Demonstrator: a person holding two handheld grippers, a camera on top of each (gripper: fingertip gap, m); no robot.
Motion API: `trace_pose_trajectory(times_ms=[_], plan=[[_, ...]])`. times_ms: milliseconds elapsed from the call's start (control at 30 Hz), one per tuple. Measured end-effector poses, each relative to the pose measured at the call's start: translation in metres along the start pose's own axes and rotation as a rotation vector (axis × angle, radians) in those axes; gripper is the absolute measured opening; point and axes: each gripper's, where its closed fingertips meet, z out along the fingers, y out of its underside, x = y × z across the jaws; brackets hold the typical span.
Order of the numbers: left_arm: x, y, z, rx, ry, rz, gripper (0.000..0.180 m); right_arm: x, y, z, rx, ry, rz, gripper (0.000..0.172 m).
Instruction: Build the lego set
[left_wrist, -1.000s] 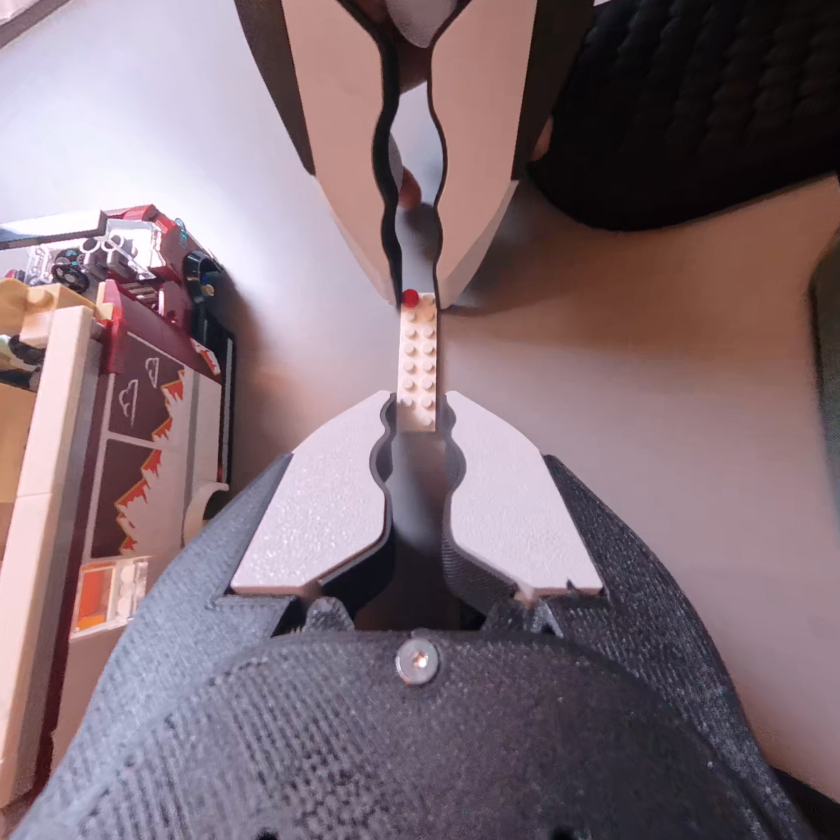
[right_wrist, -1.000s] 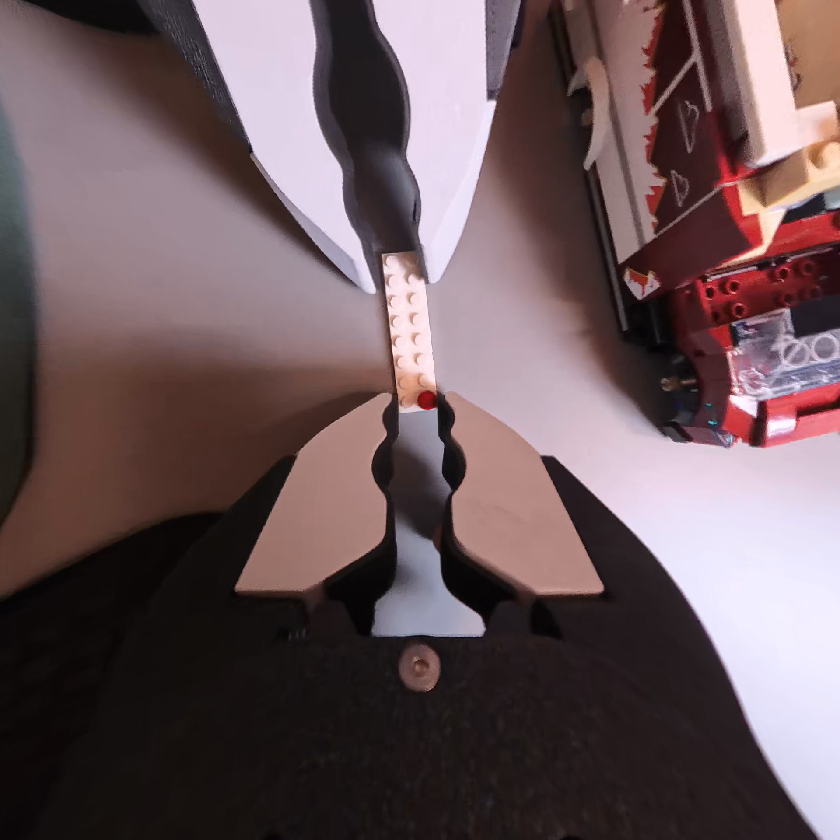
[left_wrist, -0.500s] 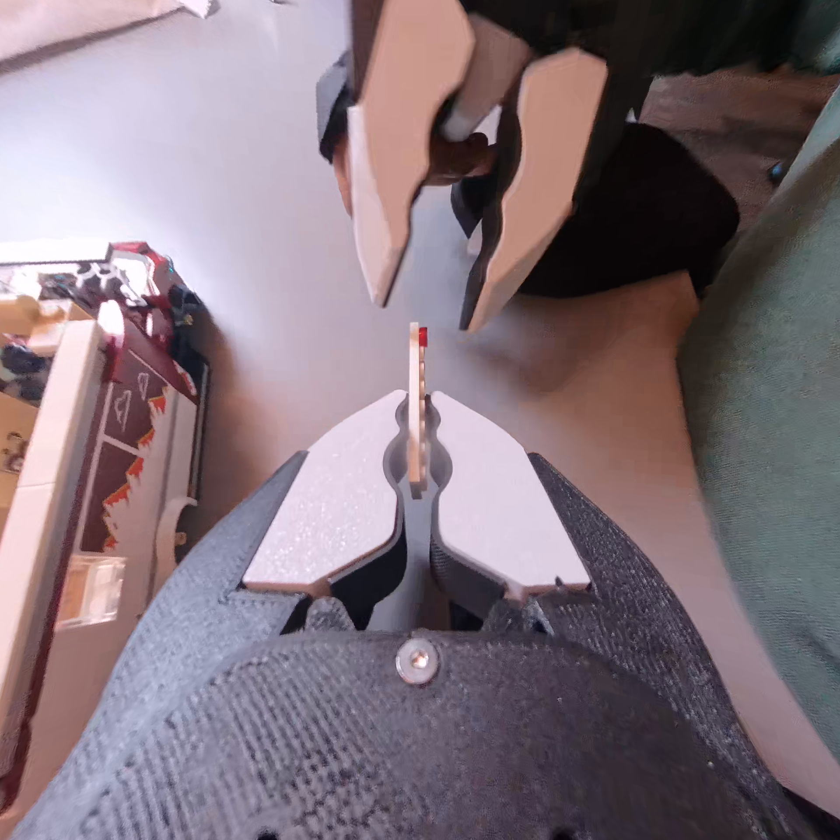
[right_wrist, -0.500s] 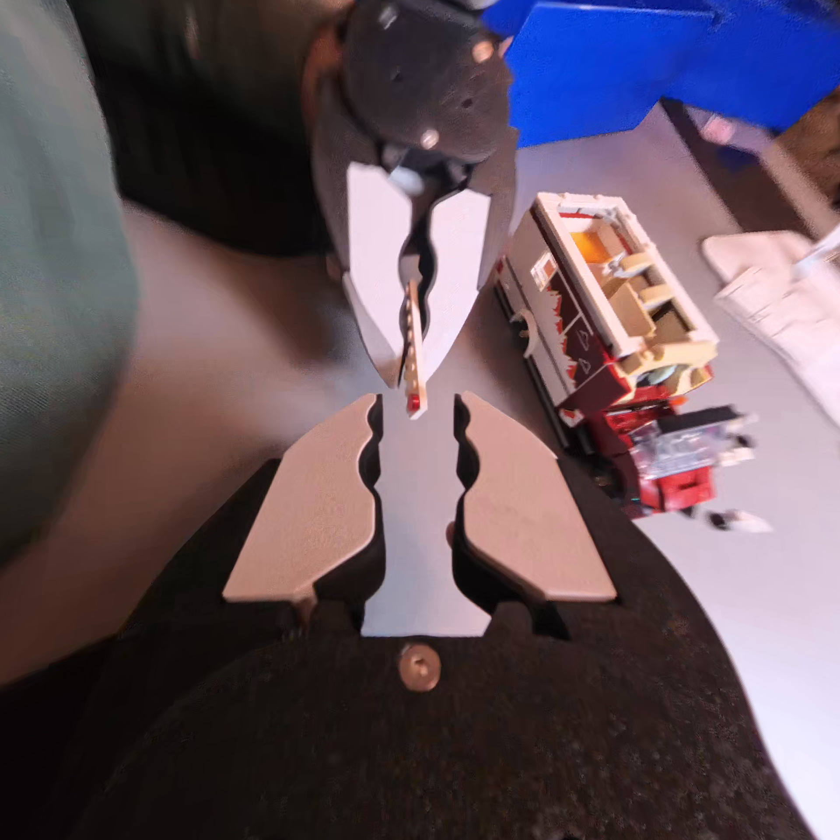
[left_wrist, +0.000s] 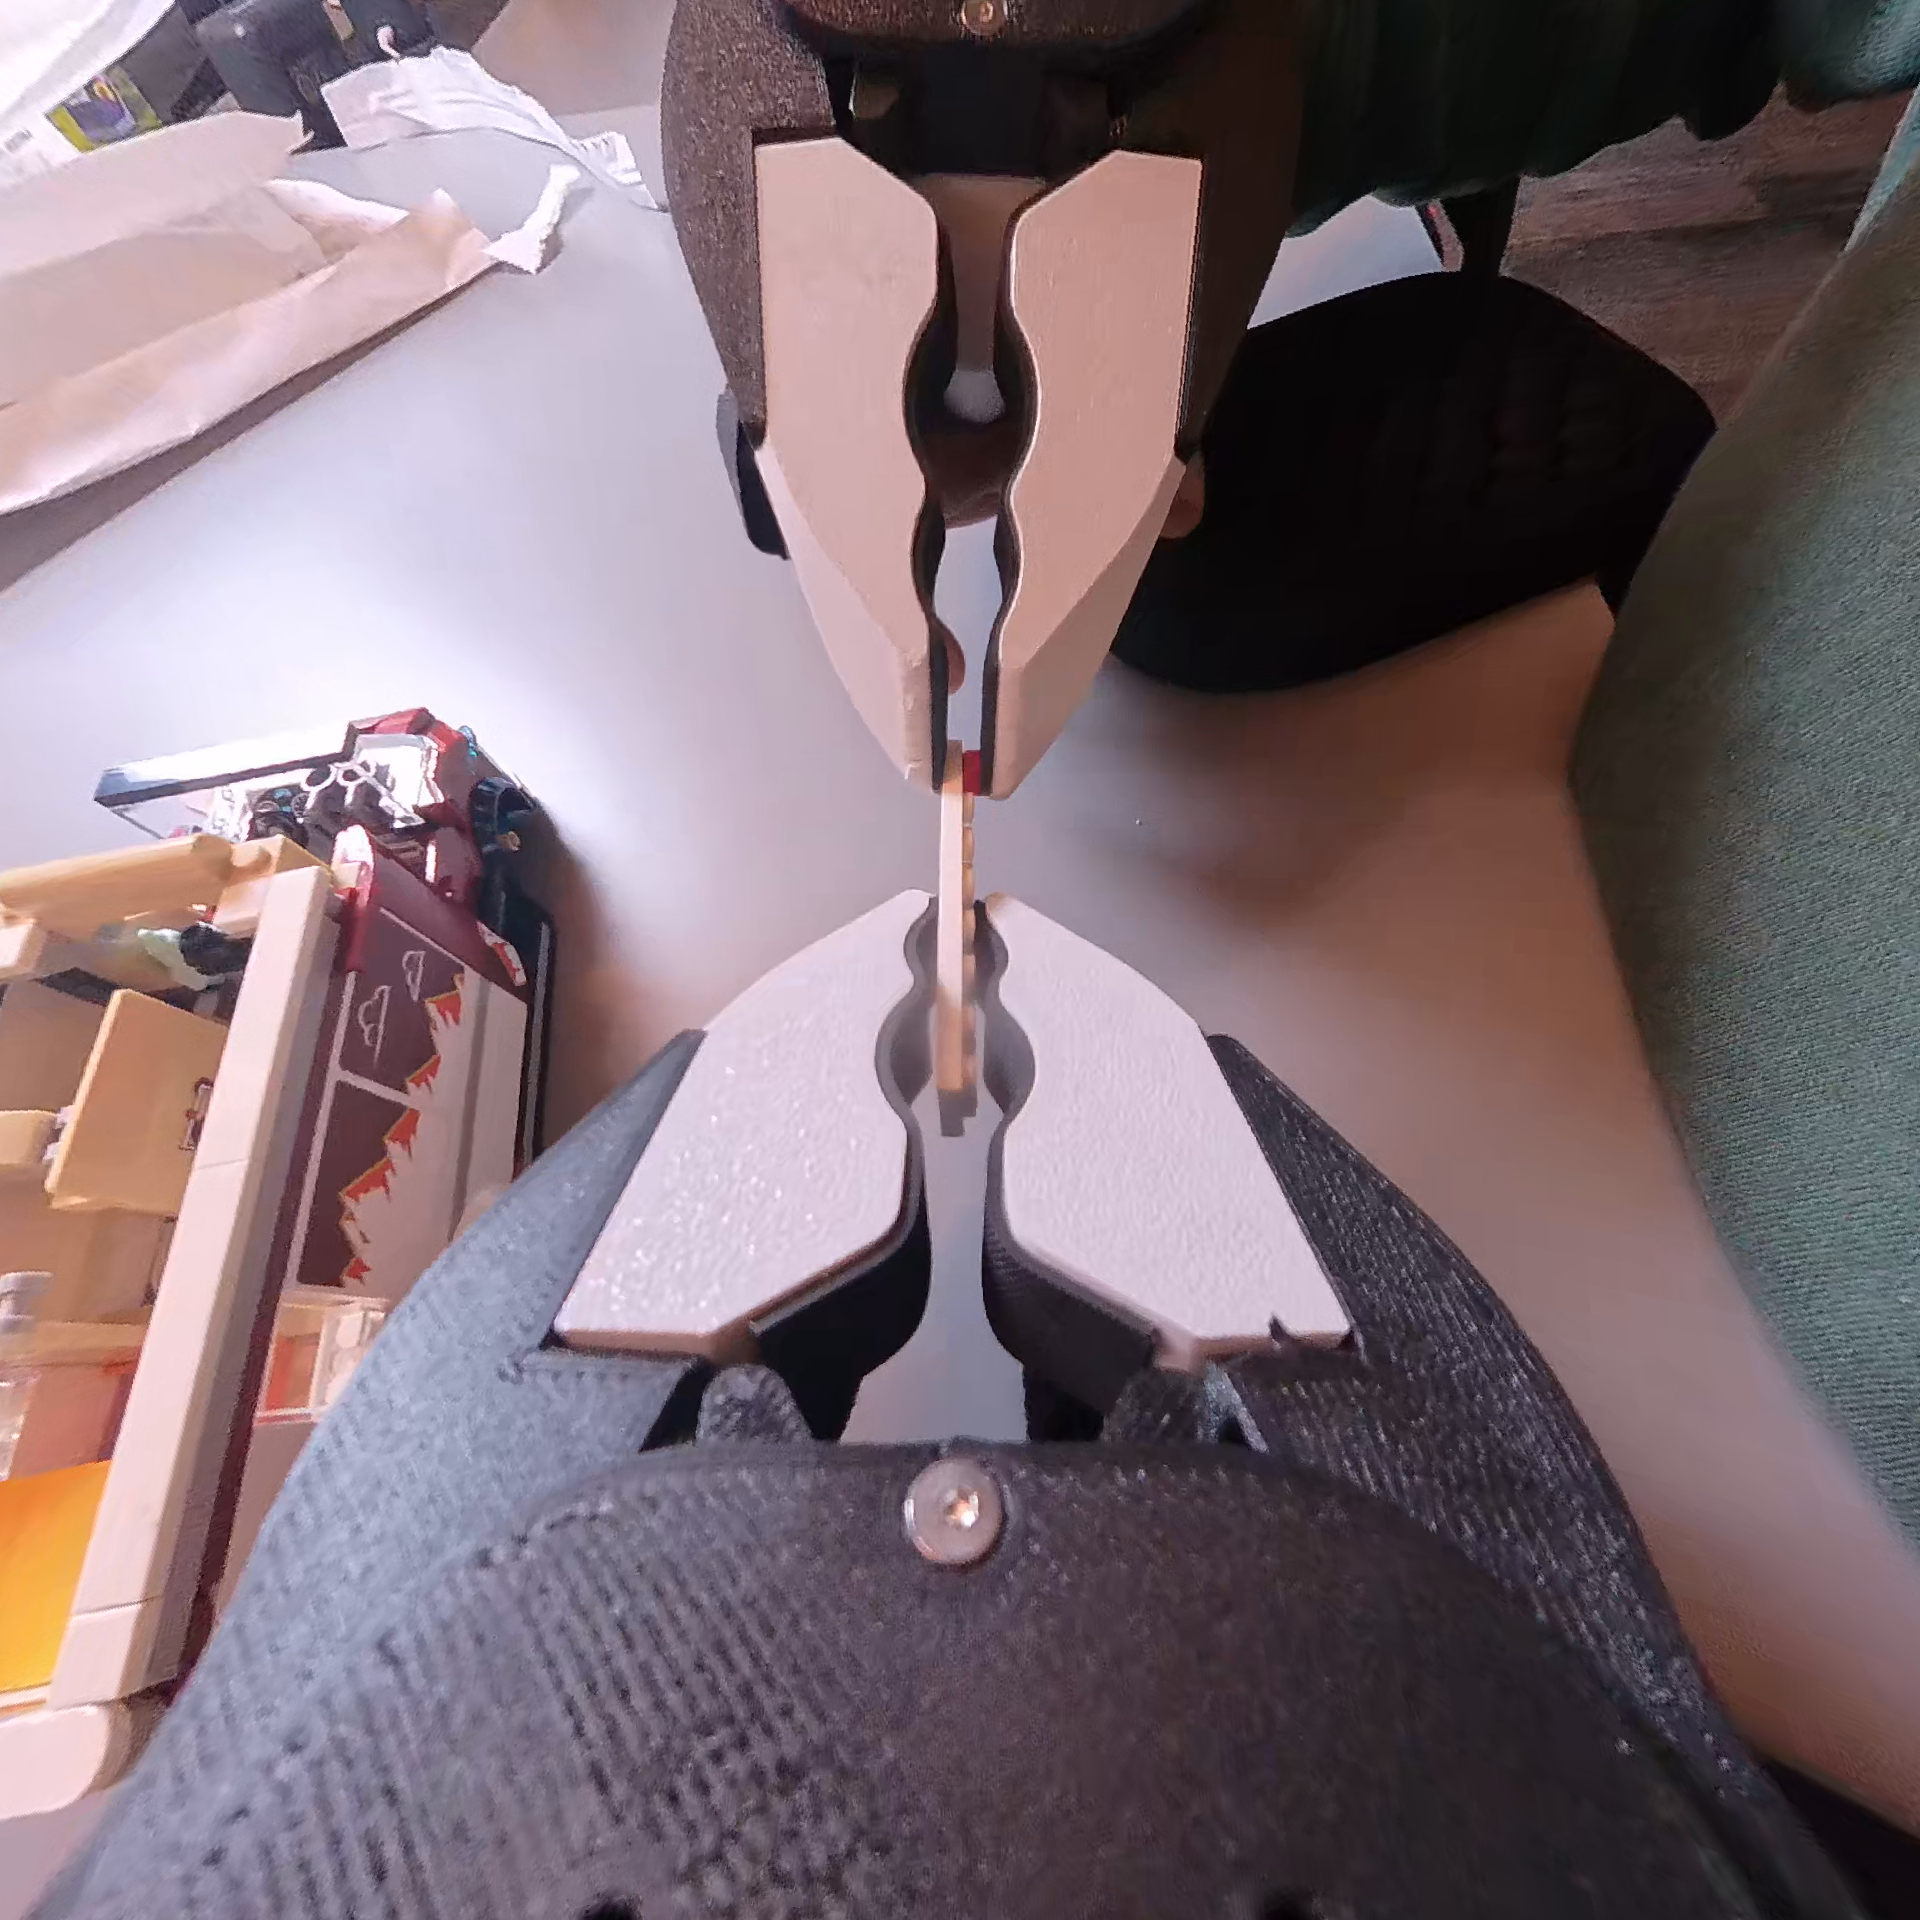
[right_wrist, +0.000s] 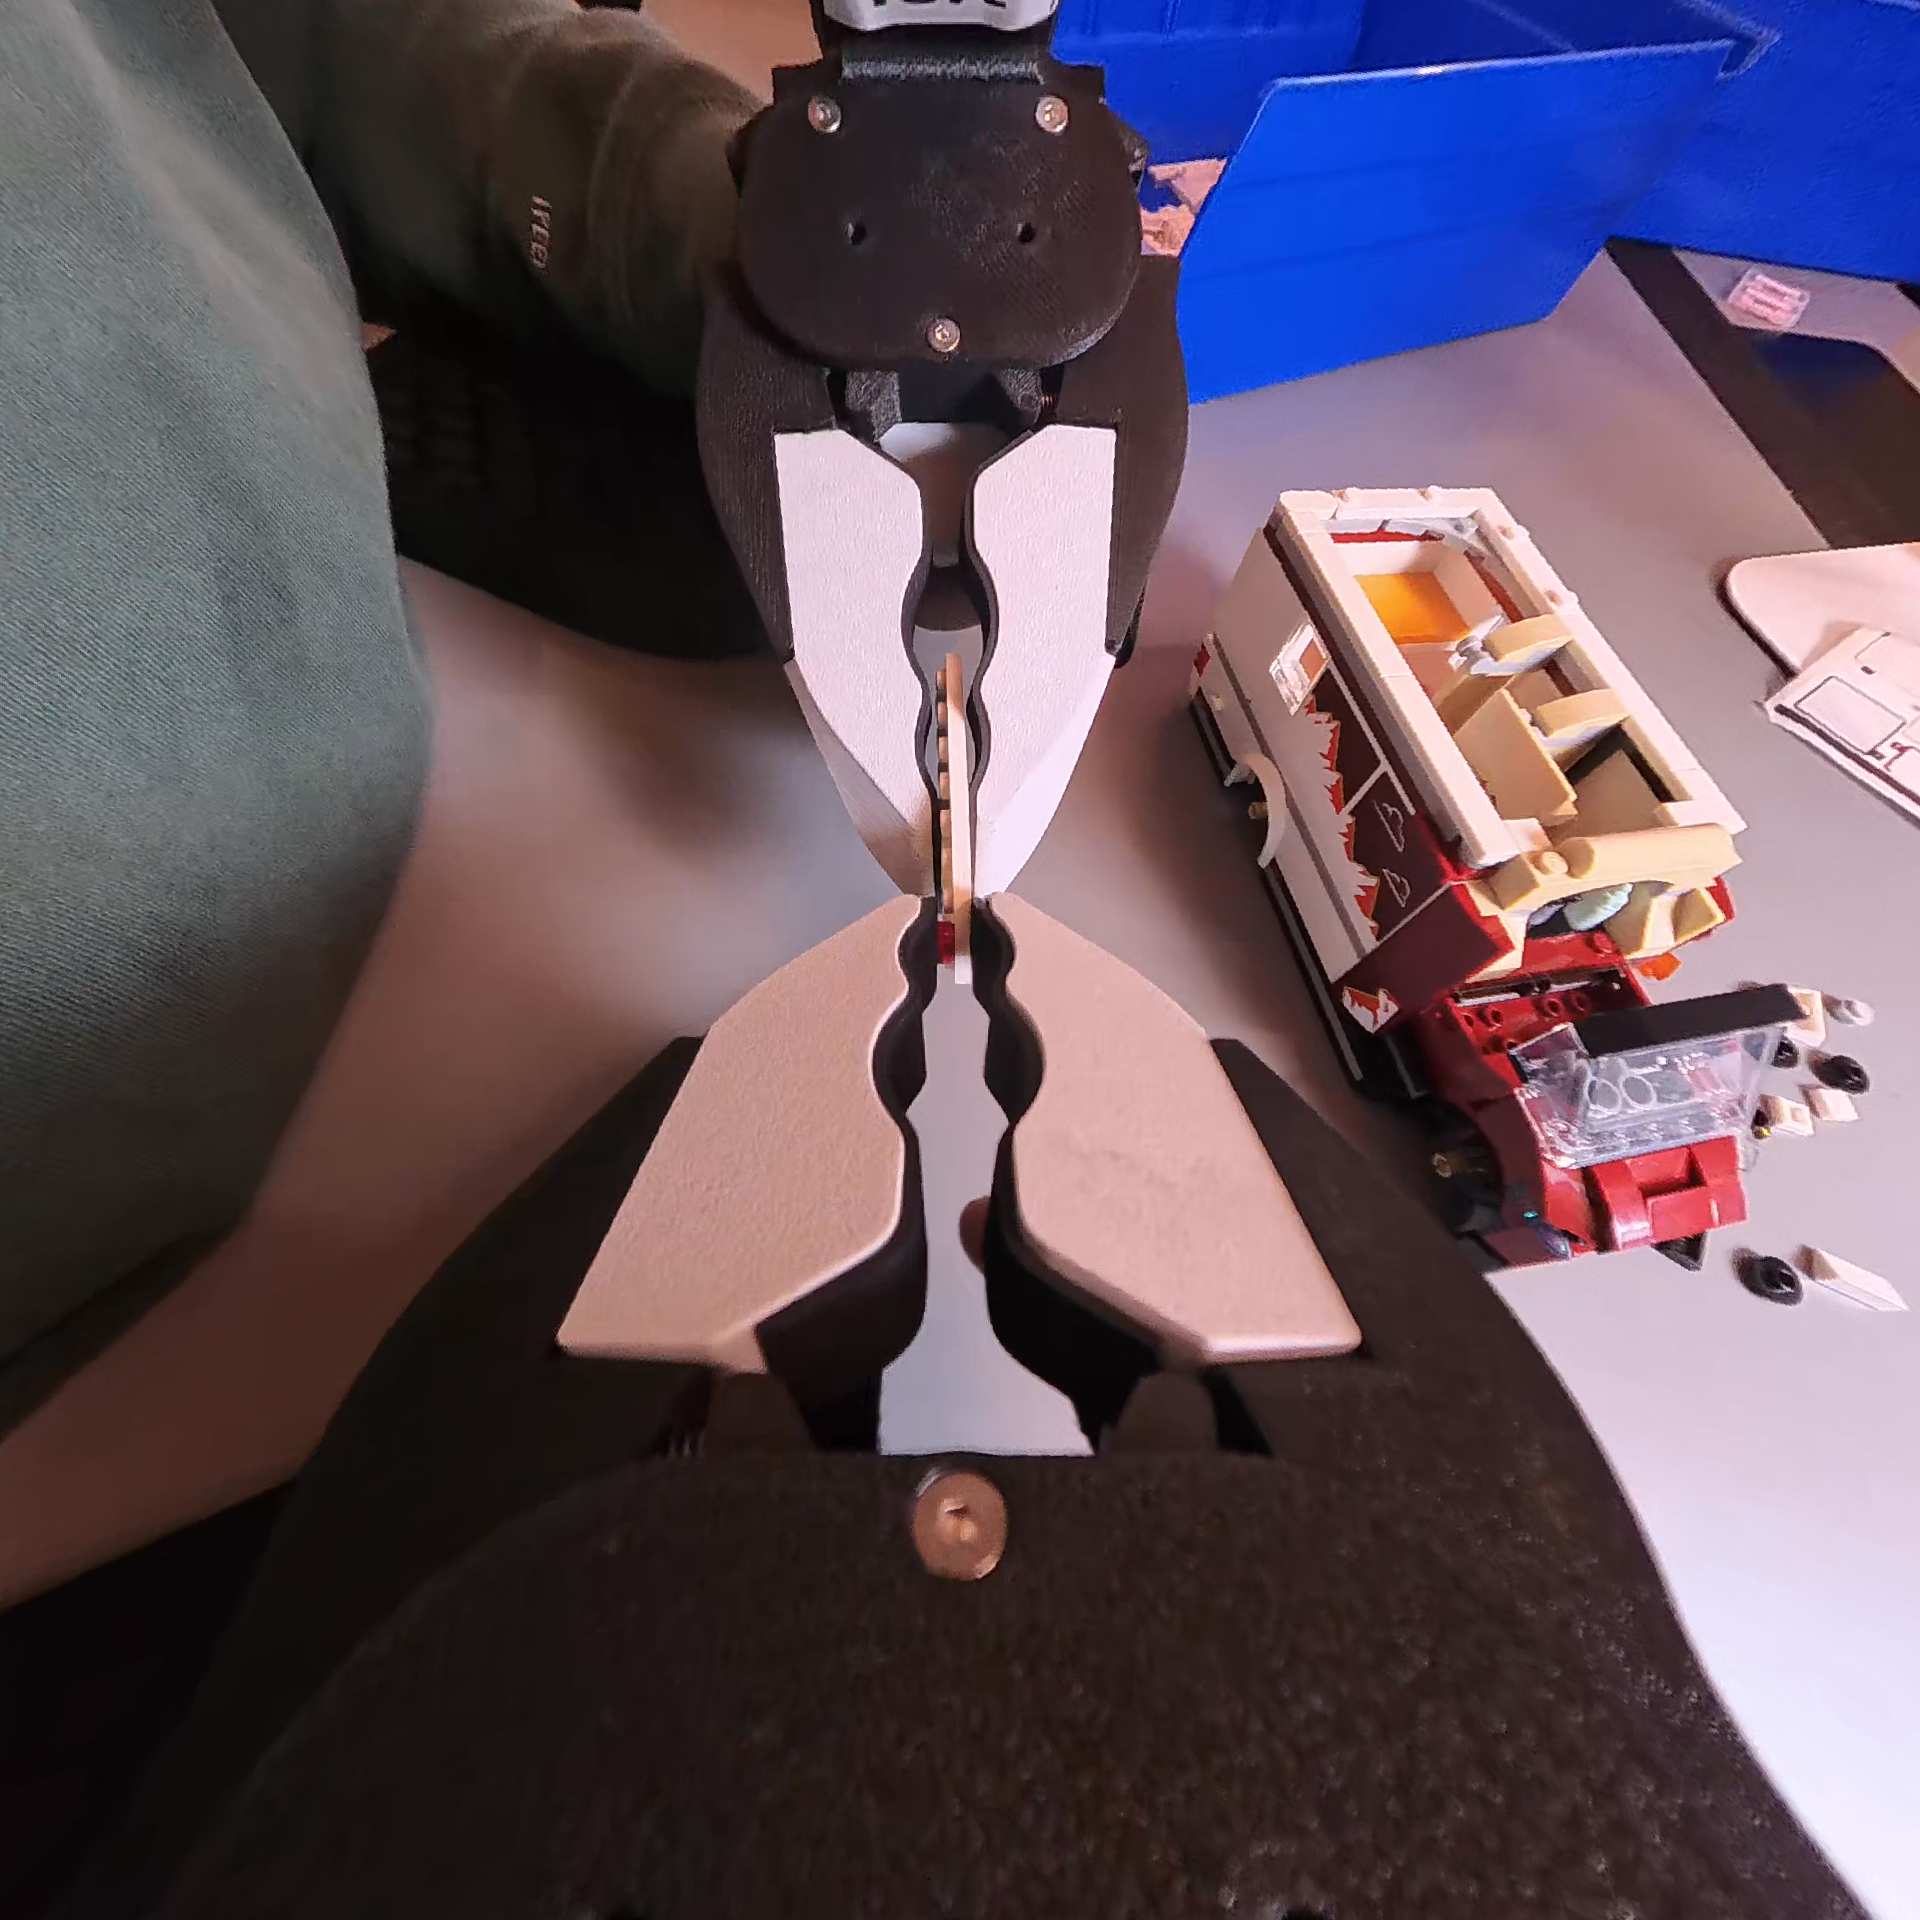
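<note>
while seen only edge-on, read as a thin cream studded plate (left_wrist: 954, 935), held in the air above the grey table (left_wrist: 416, 540) and bridging two grippers set tip to tip.

found the left gripper (left_wrist: 956, 920) clamped on the near end, one pad flat on the smooth back and the other on the studs, with a good length of plate sunk between the wavy fingers. found the right gripper (right_wrist: 956, 920) closed on the other end, but only at the very tips: one pad on the plate's back, the other on a small red stud (left_wrist: 974, 769) seated at that end.

judged the left hold the deeper and surer, the right one shallow. called, by that reading, for an even squeeze, for both tools in one line along the plate, and for no twist or bend across the thin face, lest the red stud pop off or the short end slip free.

noted on the table, off to one side and well apart from the plate, a red and cream brick-built van (right_wrist: 1507, 831) with its roof off, a few loose small pieces (right_wrist: 1849, 1288) by its nose, a blue bin (right_wrist: 1455, 208) beyond it, crumpled white paper (left_wrist: 208, 260), and a green sleeve (right_wrist: 156, 520) close by the grippers.
</note>
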Motion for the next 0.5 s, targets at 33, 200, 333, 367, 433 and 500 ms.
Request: trace_pose_trajectory(times_ms=[33,200,333,367,433,500], plan=[[0.000,0.000,0.000,0.001,0.004,-0.007,0.005,0.001,0.000,0.000,0.008,0.003,0.013,0.006],[-0.001,0.001,-0.002,0.006,0.002,-0.011,0.005,0.002,-0.001,0.002,0.036,-0.021,0.087,0.006],[-0.005,-0.003,-0.004,0.032,0.006,-0.065,0.005,0.008,-0.007,0.000,0.075,-0.008,0.093,0.006],[-0.007,-0.004,-0.005,0.044,0.018,-0.116,0.005,0.012,-0.009,-0.001,0.074,0.035,0.050,0.007],[-0.007,-0.005,-0.008,0.070,0.085,-0.268,0.005,0.017,-0.008,-0.001,0.022,0.122,-0.109,0.026],[-0.004,-0.008,-0.011,0.112,0.183,-0.439,0.005,0.009,-0.008,0.004,-0.027,0.128,-0.231,0.037]])
